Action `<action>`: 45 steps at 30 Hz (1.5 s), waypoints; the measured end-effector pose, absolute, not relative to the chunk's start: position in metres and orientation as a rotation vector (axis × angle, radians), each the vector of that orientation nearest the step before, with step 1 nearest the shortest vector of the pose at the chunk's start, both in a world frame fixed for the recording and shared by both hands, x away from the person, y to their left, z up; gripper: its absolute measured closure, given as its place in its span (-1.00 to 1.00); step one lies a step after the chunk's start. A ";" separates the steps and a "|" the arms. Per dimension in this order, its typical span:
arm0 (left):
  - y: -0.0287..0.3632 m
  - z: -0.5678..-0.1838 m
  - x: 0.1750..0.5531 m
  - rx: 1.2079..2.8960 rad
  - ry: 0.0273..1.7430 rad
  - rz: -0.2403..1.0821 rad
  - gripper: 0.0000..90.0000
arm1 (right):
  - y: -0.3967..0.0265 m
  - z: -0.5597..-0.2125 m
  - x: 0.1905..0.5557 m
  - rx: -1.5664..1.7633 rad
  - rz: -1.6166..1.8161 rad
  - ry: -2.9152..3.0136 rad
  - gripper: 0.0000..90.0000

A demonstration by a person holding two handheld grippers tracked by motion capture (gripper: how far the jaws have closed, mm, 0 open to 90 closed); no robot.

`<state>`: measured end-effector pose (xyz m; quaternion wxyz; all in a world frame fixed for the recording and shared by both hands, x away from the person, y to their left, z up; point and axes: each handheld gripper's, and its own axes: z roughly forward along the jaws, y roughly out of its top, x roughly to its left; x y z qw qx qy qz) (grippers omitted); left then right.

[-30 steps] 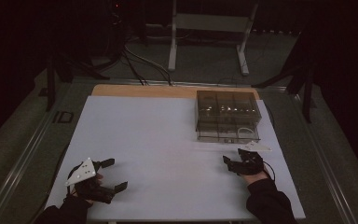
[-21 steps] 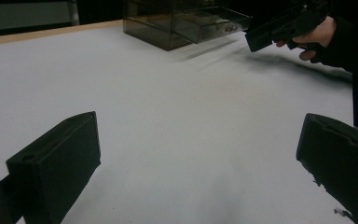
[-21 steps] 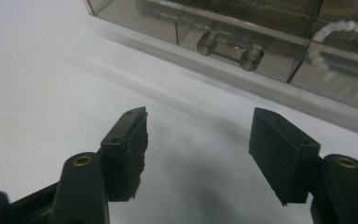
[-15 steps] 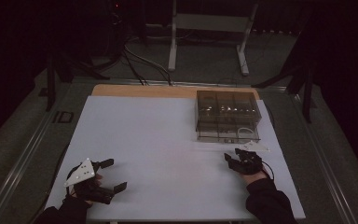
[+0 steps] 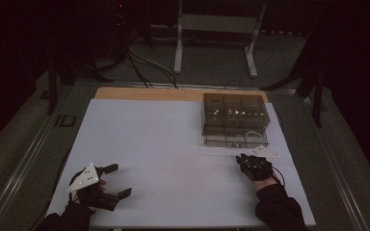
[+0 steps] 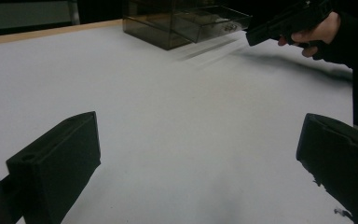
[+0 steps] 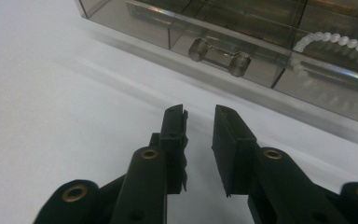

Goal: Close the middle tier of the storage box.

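A smoky transparent drawer box stands at the far right of the white table. My right gripper is just in front of it, held low over the table. In the right gripper view its jaws stand a narrow gap apart with nothing between them, pointing at a drawer handle. A string of white beads lies in the drawer to the right. My left gripper rests at the near left, wide open and empty.
The box and the right gripper in a hand appear far off in the left gripper view. A wooden strip runs along the table's far edge. Cables and a metal stand are on the floor beyond.
The right gripper has edged forward toward the box and its jaws have narrowed. The left gripper has stayed in place.
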<state>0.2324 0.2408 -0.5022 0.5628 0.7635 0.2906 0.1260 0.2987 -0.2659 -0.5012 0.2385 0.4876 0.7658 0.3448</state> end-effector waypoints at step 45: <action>0.241 -0.502 0.231 1.792 0.693 0.302 -0.98 | -0.273 -0.481 0.318 1.262 0.852 2.019 1.00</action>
